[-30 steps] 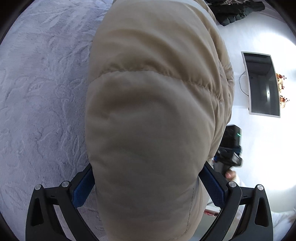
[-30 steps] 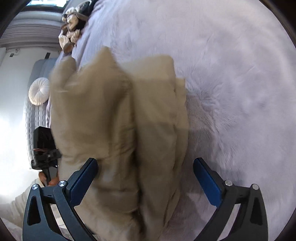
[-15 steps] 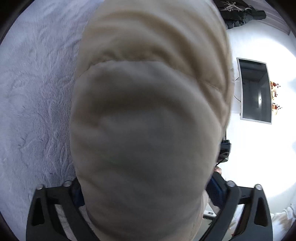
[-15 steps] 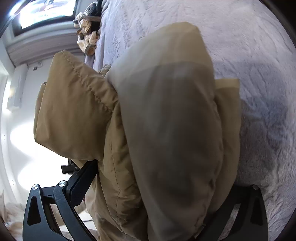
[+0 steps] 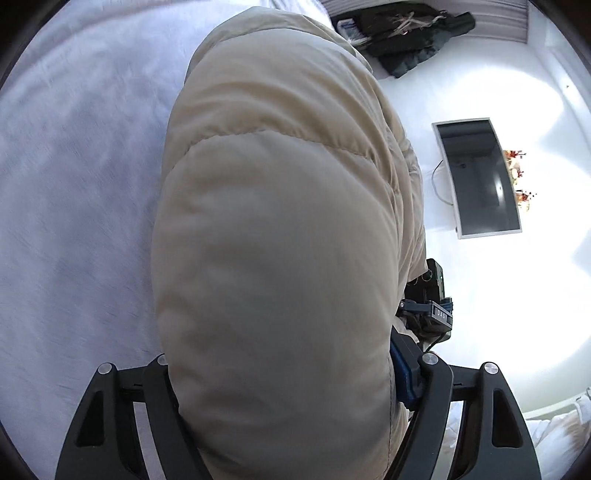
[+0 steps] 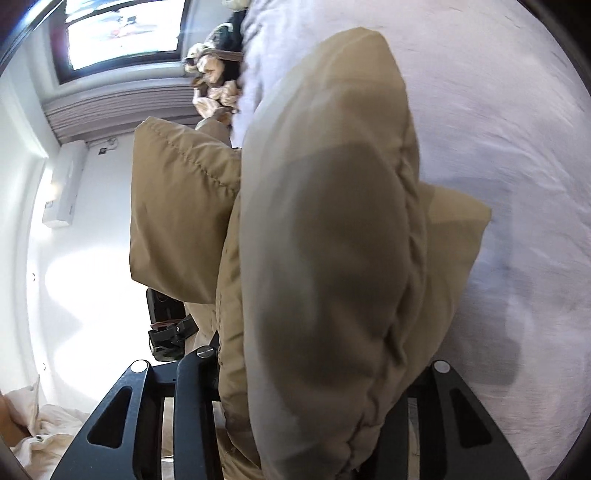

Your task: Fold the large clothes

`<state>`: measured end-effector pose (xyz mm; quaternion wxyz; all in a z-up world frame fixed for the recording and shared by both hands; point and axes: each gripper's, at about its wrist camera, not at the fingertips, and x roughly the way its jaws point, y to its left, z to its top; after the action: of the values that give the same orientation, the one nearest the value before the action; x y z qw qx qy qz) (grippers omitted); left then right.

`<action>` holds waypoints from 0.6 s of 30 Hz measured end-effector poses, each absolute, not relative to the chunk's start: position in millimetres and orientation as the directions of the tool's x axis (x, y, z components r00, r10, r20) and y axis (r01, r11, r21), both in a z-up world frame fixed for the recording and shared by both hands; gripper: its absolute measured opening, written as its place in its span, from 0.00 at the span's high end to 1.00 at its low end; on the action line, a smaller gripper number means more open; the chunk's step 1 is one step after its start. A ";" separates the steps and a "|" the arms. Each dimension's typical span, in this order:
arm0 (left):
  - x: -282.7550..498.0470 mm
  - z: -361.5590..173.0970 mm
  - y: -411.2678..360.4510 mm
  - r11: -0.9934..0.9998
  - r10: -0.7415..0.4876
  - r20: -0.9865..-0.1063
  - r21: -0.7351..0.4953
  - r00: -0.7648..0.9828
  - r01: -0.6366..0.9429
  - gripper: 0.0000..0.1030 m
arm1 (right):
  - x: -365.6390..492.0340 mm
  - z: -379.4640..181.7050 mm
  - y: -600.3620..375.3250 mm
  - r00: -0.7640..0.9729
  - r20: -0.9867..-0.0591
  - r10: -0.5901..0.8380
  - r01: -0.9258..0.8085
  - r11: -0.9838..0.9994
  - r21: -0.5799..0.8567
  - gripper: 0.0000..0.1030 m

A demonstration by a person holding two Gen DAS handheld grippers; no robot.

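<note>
Both grippers, left (image 5: 280,398) and right (image 6: 310,387), have just been closing, now clenched on puffy coat (image 5: 280,229). Pads mostly hidden; slick padding could probably slip out when lifted.

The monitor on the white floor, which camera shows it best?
The left wrist view. There the monitor lies in full view on the white floor, right of the beige jacket, with its dark screen and a cable visible. The right wrist view shows nothing of it, only the jacket, bedspread and window.
</note>
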<state>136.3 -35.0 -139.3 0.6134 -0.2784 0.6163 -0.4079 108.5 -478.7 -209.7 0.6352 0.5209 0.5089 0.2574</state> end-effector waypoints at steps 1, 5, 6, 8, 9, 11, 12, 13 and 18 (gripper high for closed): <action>140.8 -138.6 -26.0 0.508 -0.847 -0.525 -0.846 -0.086 0.161 0.24 | 112.6 -203.7 -469.9 0.352 -0.381 0.855 0.193 0.332 0.923 0.57; 176.3 -126.4 24.4 0.490 -0.861 -0.505 -0.855 -0.057 0.169 0.24 | 133.5 -183.5 -428.0 0.357 -0.398 0.845 0.146 0.370 0.917 0.57; 187.4 -123.8 39.6 0.493 -0.861 -0.507 -0.853 -0.046 0.168 0.24 | 140.8 -180.5 -416.7 0.360 -0.397 0.844 0.134 0.375 0.917 0.57; 214.3 -114.6 73.5 0.508 -0.855 -0.518 -0.844 -0.021 0.171 0.24 | 154.0 -176.5 -396.9 0.361 -0.391 0.847 0.119 0.374 0.920 0.57; 225.9 -113.4 87.9 0.516 -0.851 -0.525 -0.839 -0.010 0.172 0.24 | 164.2 -176.6 -383.3 0.358 -0.388 0.850 0.113 0.373 0.921 0.57; 250.4 -113.6 118.3 0.532 -0.843 -0.537 -0.830 0.018 0.170 0.24 | 185.6 -180.9 -356.6 0.351 -0.378 0.857 0.107 0.364 0.925 0.57; 262.8 -115.1 133.3 0.538 -0.840 -0.541 -0.827 0.031 0.165 0.24 | 194.9 -183.4 -344.4 0.348 -0.374 0.860 0.105 0.360 0.927 0.57; 277.1 -118.0 141.6 0.543 -0.838 -0.544 -0.824 0.041 0.159 0.24 | 204.2 -184.9 -332.3 0.344 -0.372 0.862 0.101 0.360 0.927 0.57; 329.8 -141.5 187.6 0.575 -0.818 -0.567 -0.806 0.094 0.140 0.24 | 243.8 -202.9 -283.1 0.320 -0.372 0.871 0.085 0.365 0.927 0.57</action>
<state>329.8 187.6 -141.5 0.6779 -0.2960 0.5728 -0.3532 243.8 -283.1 -202.9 0.6571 0.4776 0.5007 0.2990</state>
